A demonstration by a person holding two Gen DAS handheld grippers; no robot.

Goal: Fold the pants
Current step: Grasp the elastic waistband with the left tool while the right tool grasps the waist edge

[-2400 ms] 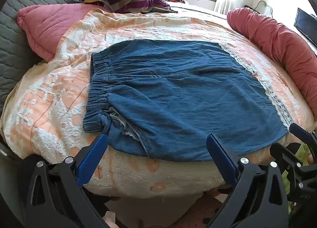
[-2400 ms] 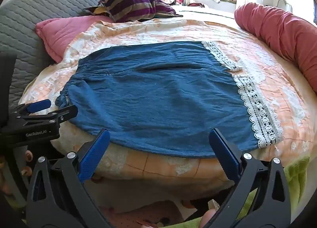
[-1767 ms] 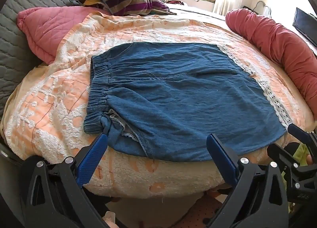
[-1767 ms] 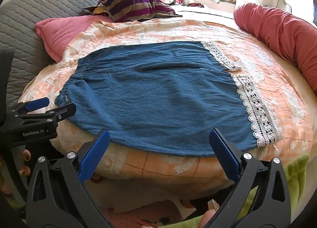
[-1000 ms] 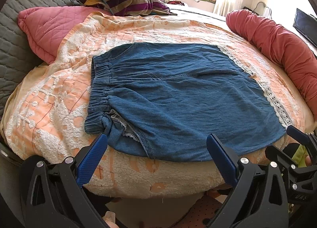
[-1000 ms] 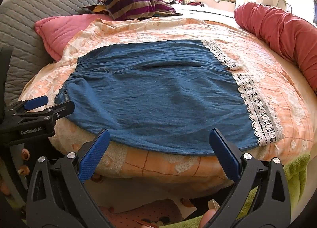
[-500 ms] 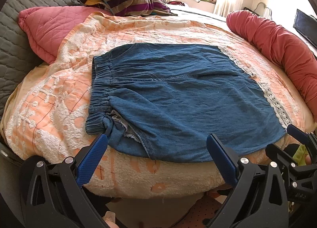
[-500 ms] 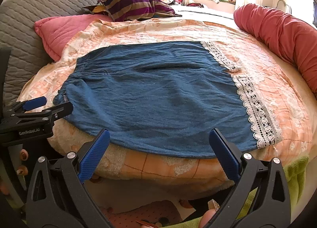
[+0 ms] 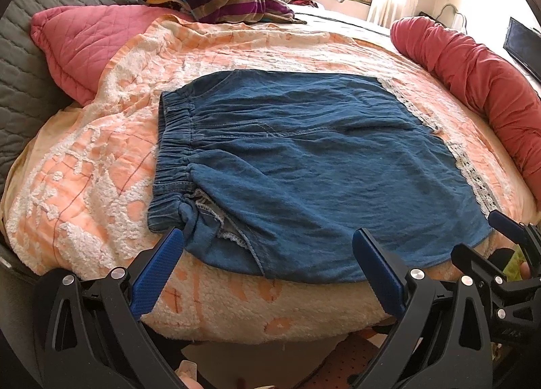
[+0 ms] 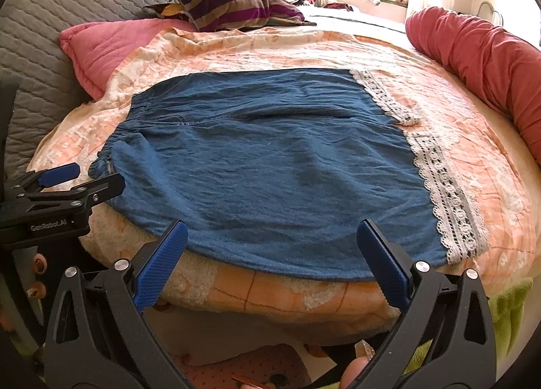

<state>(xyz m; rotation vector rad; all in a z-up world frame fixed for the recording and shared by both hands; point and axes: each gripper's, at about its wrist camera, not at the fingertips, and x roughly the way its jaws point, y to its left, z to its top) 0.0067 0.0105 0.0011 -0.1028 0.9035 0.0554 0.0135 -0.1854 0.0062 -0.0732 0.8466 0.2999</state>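
Blue denim pants (image 9: 304, 166) with lace hems lie flat on the peach blanket (image 9: 84, 166), apparently unfolded (folding all ahead); left gripper (image 9: 267, 274) and right gripper (image 10: 270, 260) hover agape, empty, at the near edge.

Pants (image 9: 304, 166): blue denim, white lace hem. Blanket (image 9: 101, 159): peach, white floral. Pillow (image 10: 101, 47): pink quilted. Cushion (image 10: 226, 3): purple-tan striped. Bolster (image 10: 480, 61): red.

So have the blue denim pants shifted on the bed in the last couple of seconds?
No. The blue denim pants lie in the same spot on the peach blanket; lace hem unchanged.
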